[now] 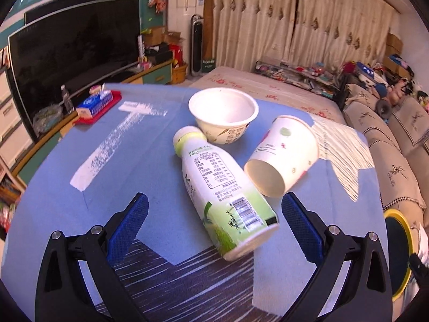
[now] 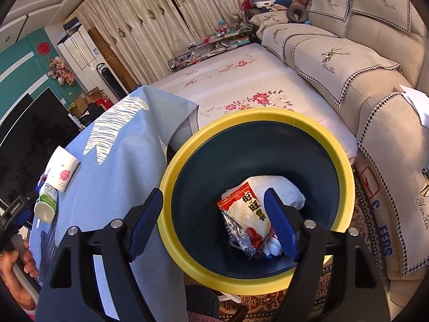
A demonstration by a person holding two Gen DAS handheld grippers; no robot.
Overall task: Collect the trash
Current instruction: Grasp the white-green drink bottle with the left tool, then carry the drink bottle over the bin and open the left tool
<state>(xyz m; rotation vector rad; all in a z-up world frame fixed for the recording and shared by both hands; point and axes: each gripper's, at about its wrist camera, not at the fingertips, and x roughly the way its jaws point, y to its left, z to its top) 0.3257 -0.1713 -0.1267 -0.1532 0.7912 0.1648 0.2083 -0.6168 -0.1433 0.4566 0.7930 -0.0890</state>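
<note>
Ahead of the left tongs: one bottle (image 1: pixel 222 187), one paper cup (image 1: pixel 281 155), one bowl (image 1: pixel 224 115). Under the right tongs: one bin (image 2: pixel 187 155) holding one snack wrapper (image 2: pixel 246 214).

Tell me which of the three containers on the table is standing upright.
The white bowl, at the far end of the blue tablecloth. The bottle and the paper cup both lie on their sides.

Glossy plastic bottle (image 1: pixel 224 187) and paper cup (image 1: pixel 281 155) lie on matt tablecloth (image 1: pixel 80 209).

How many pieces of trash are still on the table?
3: a bottle lying nearest the left gripper, a tipped paper cup beside it, an upright bowl behind. Others may sit out of view.
</note>
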